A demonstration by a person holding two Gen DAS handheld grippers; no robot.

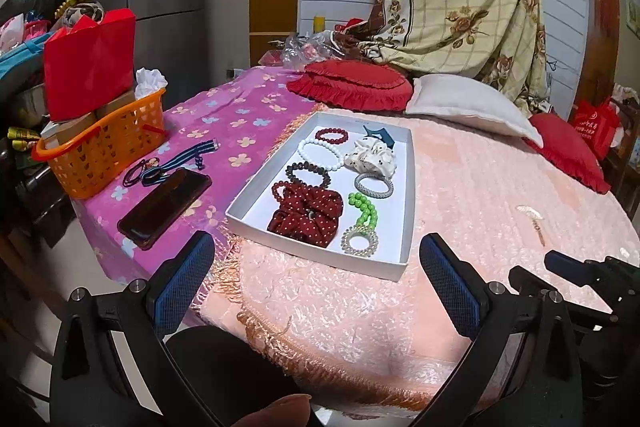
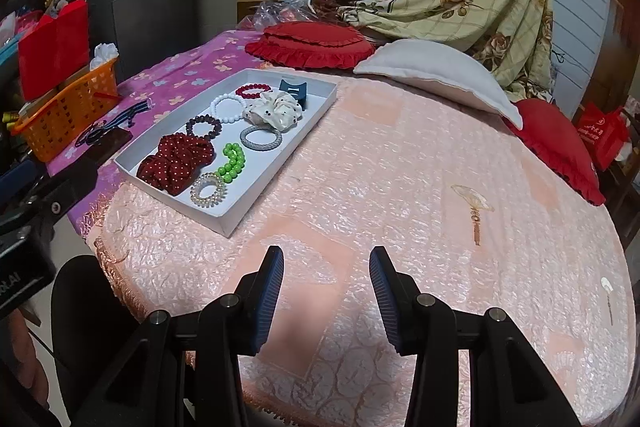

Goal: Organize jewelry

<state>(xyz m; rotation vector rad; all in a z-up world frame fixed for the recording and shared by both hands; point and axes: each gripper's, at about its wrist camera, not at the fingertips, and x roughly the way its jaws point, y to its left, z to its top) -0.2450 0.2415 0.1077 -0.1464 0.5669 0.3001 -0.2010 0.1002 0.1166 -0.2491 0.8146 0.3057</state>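
A white tray [image 1: 404, 195] [image 2: 276, 163] lies on the pink bedspread and holds several bracelets and hair ties: a red dotted scrunchie [image 1: 308, 215] [image 2: 176, 163], a green bead bracelet [image 1: 365, 211] [image 2: 232, 159], a pearl coil ring [image 1: 359, 243] [image 2: 208, 189], a grey ring [image 1: 374, 185] [image 2: 261, 138] and a white scrunchie [image 1: 374, 157] [image 2: 272, 113]. A pale hairpin [image 2: 472, 205] [image 1: 530, 217] lies loose on the spread to the right. My left gripper [image 1: 318, 263] is open and empty just before the tray. My right gripper [image 2: 326, 267] is open and empty over bare bedspread.
A phone [image 1: 166, 205], a striped strap [image 1: 188, 155] and an orange basket [image 1: 100, 151] sit on the purple cloth at left. Red cushions [image 1: 352, 85] [image 2: 556, 147] and a white pillow [image 1: 468, 103] lie behind. Another small pin [image 2: 607, 291] lies far right.
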